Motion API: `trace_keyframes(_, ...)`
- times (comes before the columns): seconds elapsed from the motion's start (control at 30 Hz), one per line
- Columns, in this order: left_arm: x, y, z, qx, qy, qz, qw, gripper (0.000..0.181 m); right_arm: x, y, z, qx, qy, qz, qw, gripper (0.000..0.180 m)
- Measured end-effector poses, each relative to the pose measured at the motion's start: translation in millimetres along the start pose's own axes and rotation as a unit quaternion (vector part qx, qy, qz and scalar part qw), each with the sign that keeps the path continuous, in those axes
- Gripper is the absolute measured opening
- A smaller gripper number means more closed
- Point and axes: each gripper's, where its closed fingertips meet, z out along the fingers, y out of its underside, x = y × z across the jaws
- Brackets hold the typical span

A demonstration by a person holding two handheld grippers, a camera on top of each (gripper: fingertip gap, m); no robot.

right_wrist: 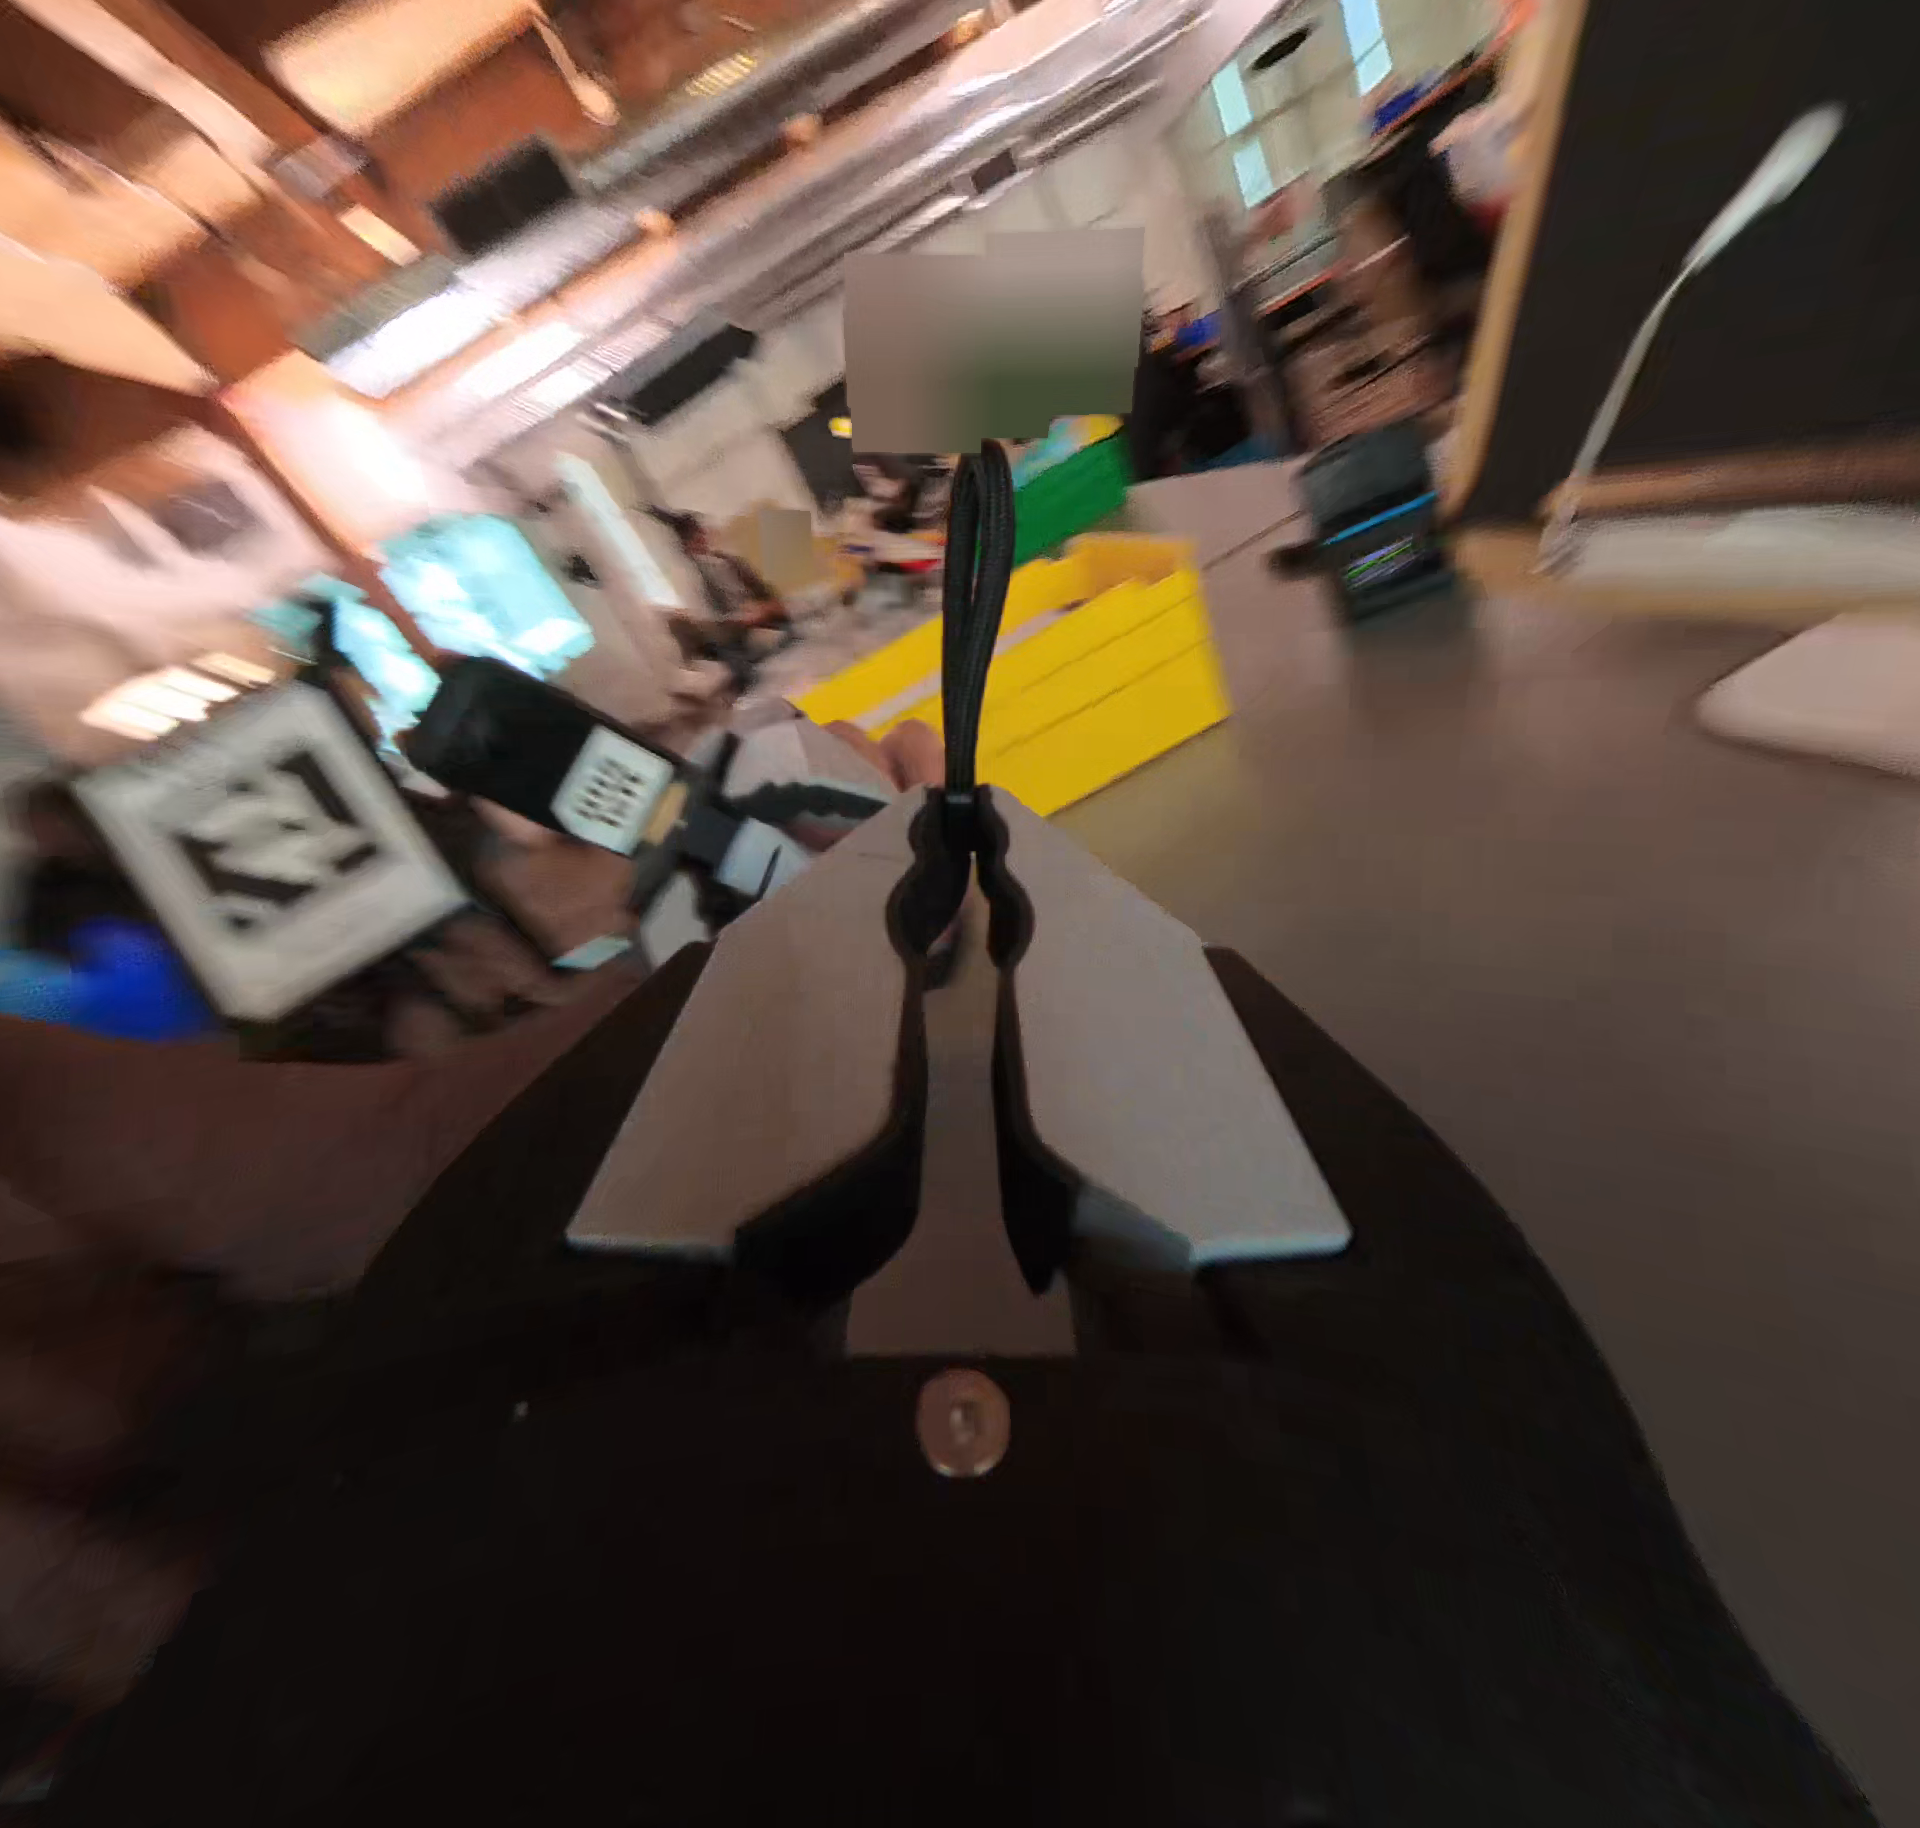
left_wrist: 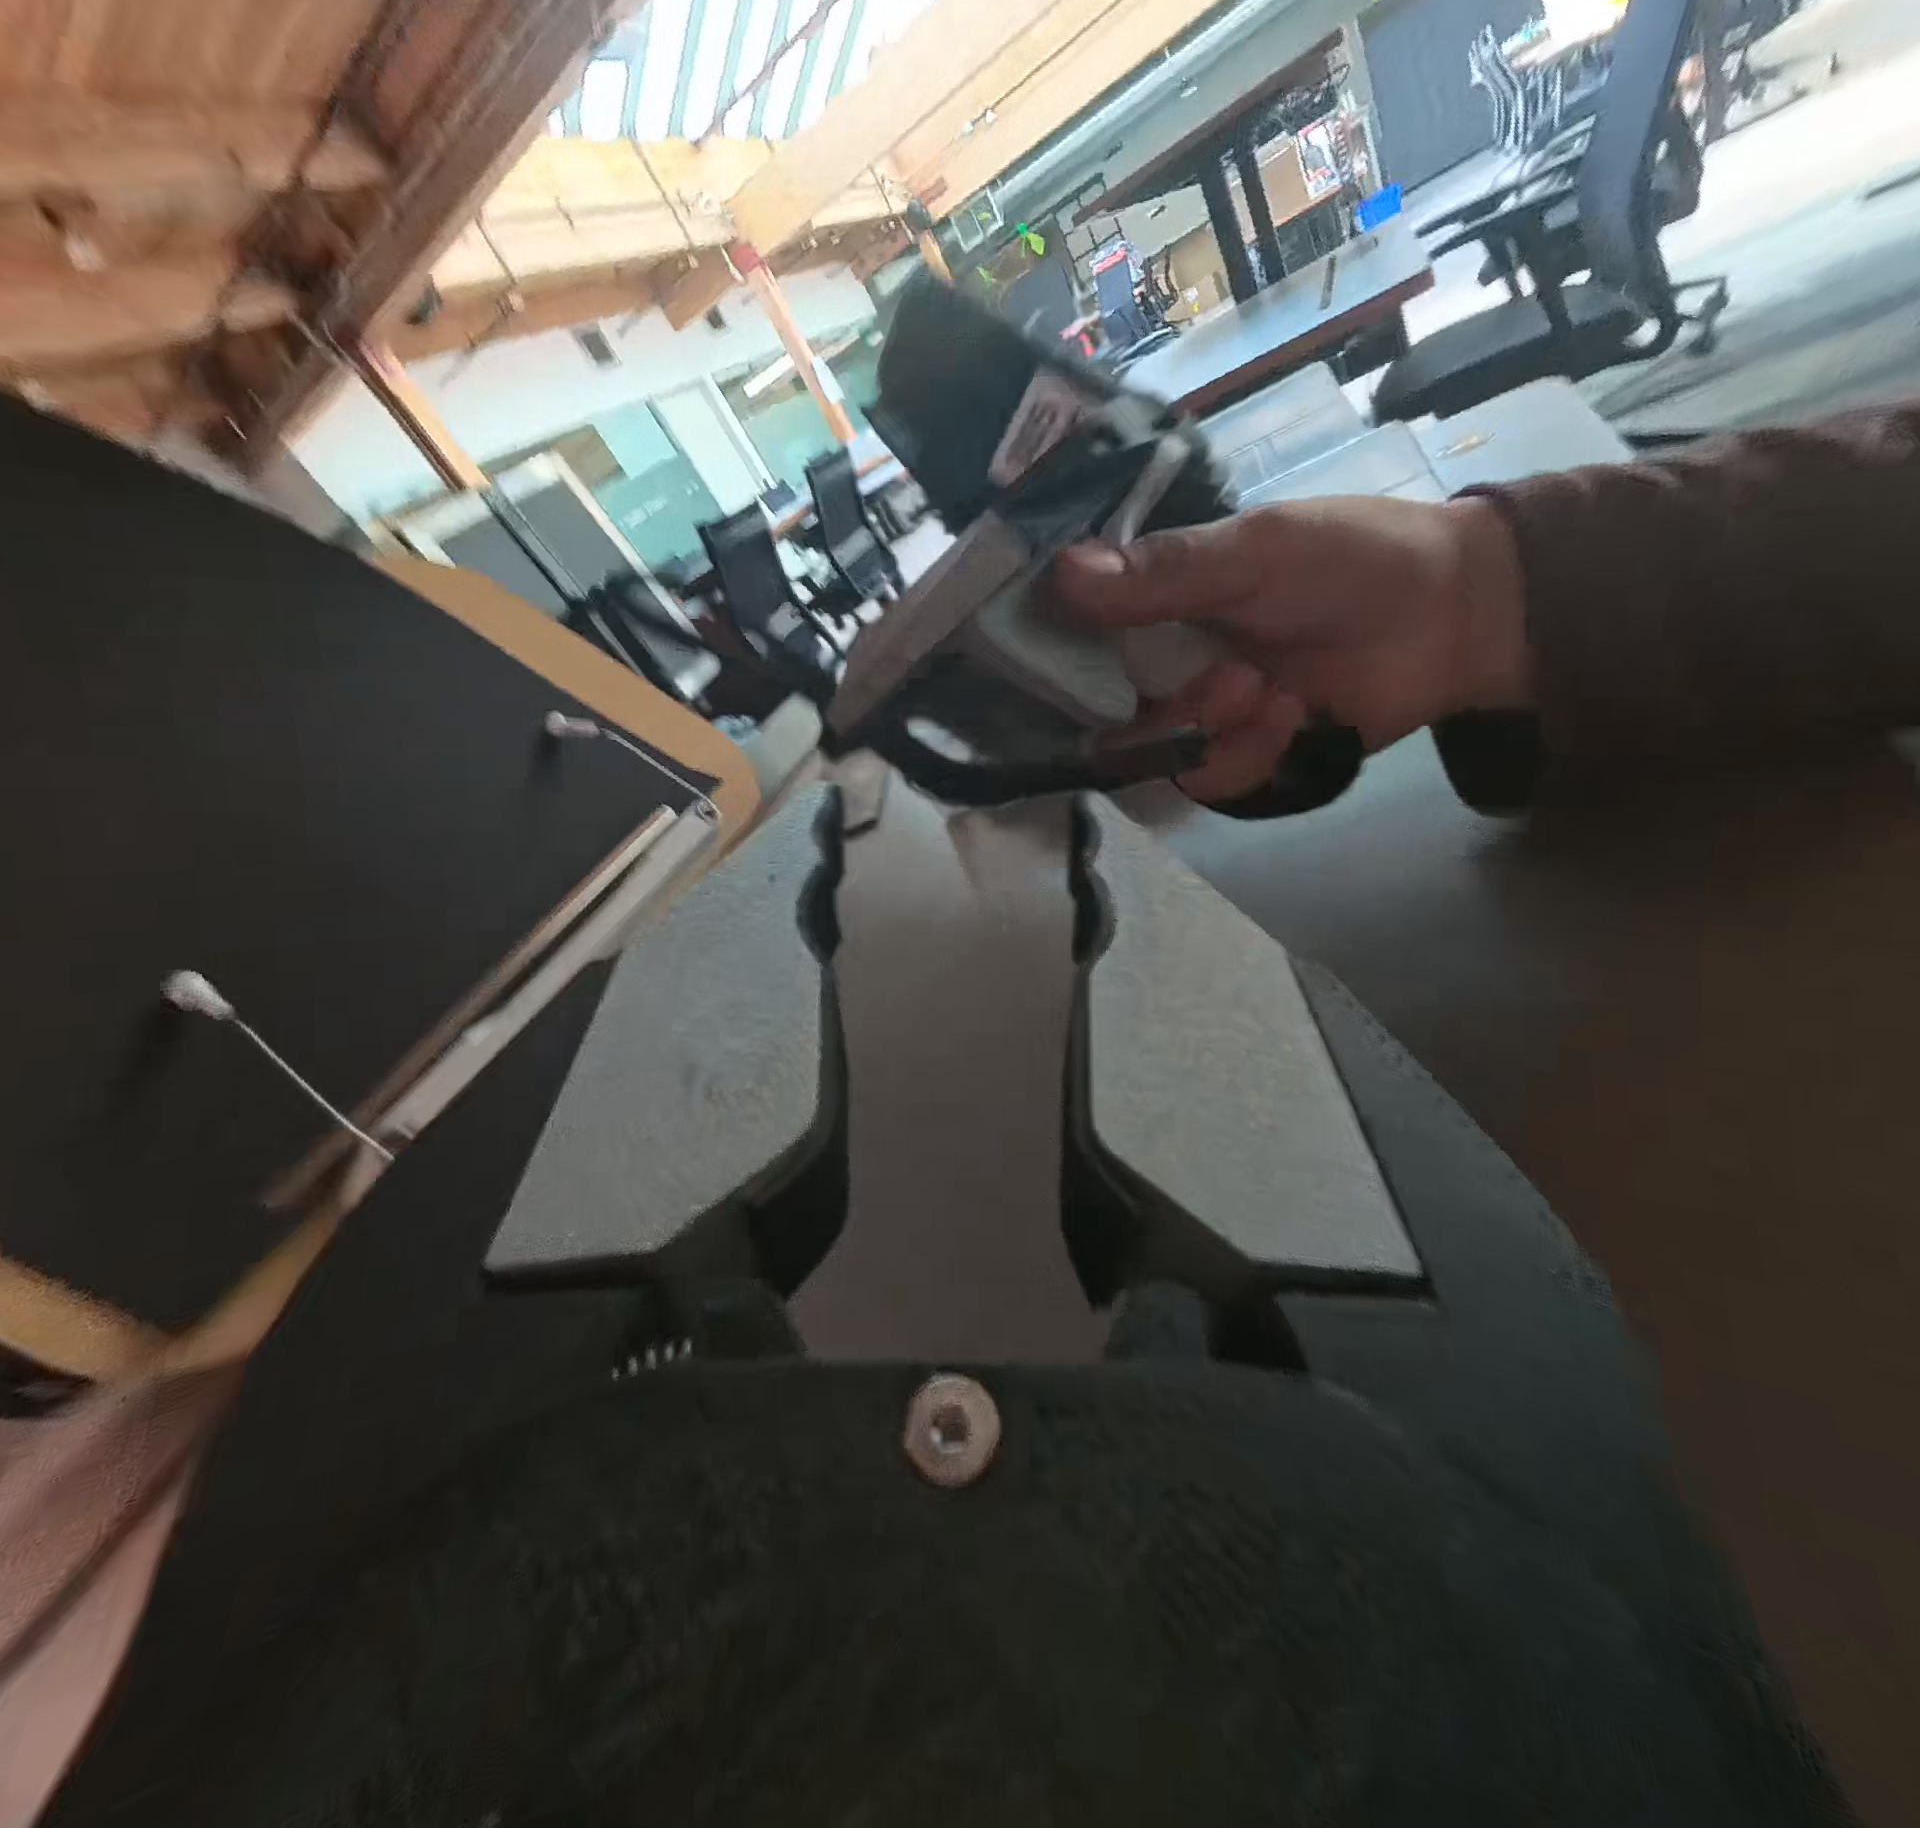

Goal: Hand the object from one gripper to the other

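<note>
A black braided cord (right_wrist: pixel 971 635), folded into a loop, stands up out of my right gripper (right_wrist: pixel 961 817), which is shut on its lower end. In the left wrist view a hand (left_wrist: pixel 1309 615) holds that right gripper (left_wrist: pixel 847 729) just beyond my left fingertips, with the cord (left_wrist: pixel 997 794) curving below it. My left gripper (left_wrist: pixel 956 843) is open and empty, its jaws apart, low over the dark table (left_wrist: pixel 1351 947). The left gripper also shows blurred at the left of the right wrist view (right_wrist: pixel 748 833), with a black-and-white marker square (right_wrist: pixel 270 843) on it.
A black board with a tan edge (left_wrist: pixel 260 791) leans at the left with cotton swabs (left_wrist: pixel 192 994) stuck on it; it also shows in the right wrist view (right_wrist: pixel 1714 220). A yellow bin (right_wrist: pixel 1091 677) and a small dark device (right_wrist: pixel 1371 531) stand on the table. Office chairs stand farther off.
</note>
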Motion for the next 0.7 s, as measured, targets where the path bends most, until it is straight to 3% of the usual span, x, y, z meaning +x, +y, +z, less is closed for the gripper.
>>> trace_keyframes(0.07,-6,6,-2,-0.015,0.009,-0.059,0.998,0.052,5,-8,-8,-0.006,0.082,-0.130,0.988,0.001)
trace_keyframes(0.13,-12,4,-6,-0.004,0.012,-0.098,0.995,0.053,5,-15,-12,-0.008,0.150,-0.259,0.954,0.001)
trace_keyframes(0.3,-21,-2,-11,0.026,0.025,-0.187,0.982,0.049,-22,16,8,-0.082,0.129,-0.440,0.885,0.002)
trace_keyframes(0.37,-17,-7,-11,0.038,0.042,-0.195,0.979,0.049,-22,29,14,-0.113,0.124,-0.459,0.872,0.001)
trace_keyframes(0.43,-9,-13,-11,0.050,0.063,-0.187,0.979,0.024,-23,40,17,-0.138,0.107,-0.448,0.877,0.001)
trace_keyframes(0.53,3,-14,-6,0.043,0.081,-0.170,0.981,0.002,-23,49,19,-0.156,0.090,-0.438,0.881,0.002)
trace_keyframes(0.6,4,-11,-3,0.027,0.073,-0.151,0.985,0.001,-19,50,19,-0.159,0.098,-0.431,0.883,0.002)
trace_keyframes(0.7,-8,-8,-2,0.011,0.018,-0.095,0.995,0.000,-12,45,16,-0.145,0.099,-0.367,0.913,0.005)
